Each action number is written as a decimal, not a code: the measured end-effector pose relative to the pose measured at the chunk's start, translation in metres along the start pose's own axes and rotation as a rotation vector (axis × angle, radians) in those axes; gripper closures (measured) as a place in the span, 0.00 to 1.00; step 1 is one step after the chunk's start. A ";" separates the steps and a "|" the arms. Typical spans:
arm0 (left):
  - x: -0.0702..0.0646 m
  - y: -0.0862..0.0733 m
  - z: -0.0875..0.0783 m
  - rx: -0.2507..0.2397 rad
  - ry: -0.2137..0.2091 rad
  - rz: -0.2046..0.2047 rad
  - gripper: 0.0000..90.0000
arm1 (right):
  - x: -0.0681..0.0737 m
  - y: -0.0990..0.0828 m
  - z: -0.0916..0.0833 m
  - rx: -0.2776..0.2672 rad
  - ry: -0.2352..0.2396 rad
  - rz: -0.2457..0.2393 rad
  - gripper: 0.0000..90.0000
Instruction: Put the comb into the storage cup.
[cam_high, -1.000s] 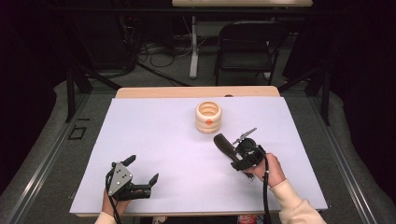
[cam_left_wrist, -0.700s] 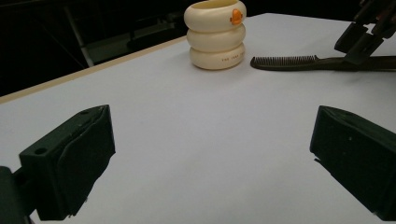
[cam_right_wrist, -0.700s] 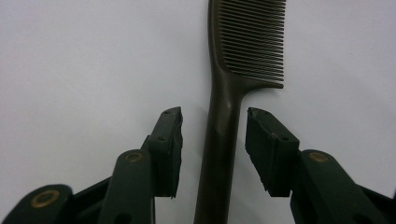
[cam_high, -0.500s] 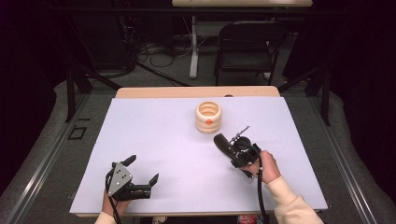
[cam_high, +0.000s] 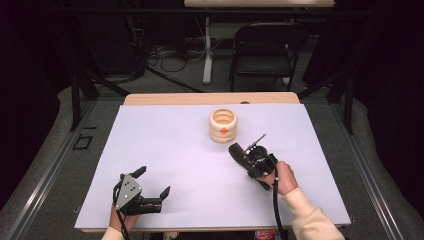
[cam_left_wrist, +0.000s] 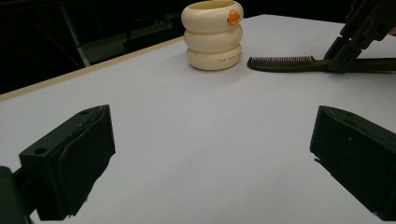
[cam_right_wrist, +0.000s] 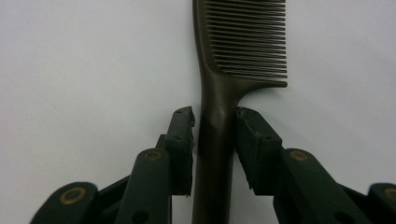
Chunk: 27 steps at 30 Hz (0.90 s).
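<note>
Comb (cam_right_wrist: 219, 107) handle sits between the pads of our right claw (cam_right_wrist: 215, 140), whose jaws have just been closing and now press it from both sides, low by the neck so the teeth stay free. It lies flat on the white table (cam_high: 165, 145), just beside the cream ringed cup (cam_high: 223, 126), probably where it belongs. Our left claw (cam_high: 150, 187) rests near the table's front edge, jaws wide and empty, keeping clear.
</note>
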<state>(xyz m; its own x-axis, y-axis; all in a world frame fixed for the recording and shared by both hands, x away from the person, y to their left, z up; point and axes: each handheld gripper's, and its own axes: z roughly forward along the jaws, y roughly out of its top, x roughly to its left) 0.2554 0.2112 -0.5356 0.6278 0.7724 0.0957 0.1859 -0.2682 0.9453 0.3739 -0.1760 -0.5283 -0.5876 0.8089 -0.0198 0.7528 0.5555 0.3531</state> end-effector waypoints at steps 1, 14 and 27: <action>0.000 0.000 0.000 0.000 0.001 -0.002 0.00 | 0.000 0.000 0.001 -0.002 0.001 0.009 0.75; -0.001 0.000 0.000 -0.003 0.003 -0.004 0.00 | -0.008 0.000 -0.002 0.069 0.021 0.024 0.80; 0.000 0.000 0.000 0.000 0.001 -0.005 0.00 | -0.009 -0.005 -0.003 -0.015 0.044 0.019 0.80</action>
<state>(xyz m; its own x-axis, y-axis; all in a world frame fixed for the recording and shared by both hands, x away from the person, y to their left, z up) 0.2552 0.2115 -0.5356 0.6260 0.7744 0.0916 0.1886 -0.2643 0.9458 0.3747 -0.1866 -0.5266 -0.5863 0.8096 0.0278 0.7593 0.5373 0.3670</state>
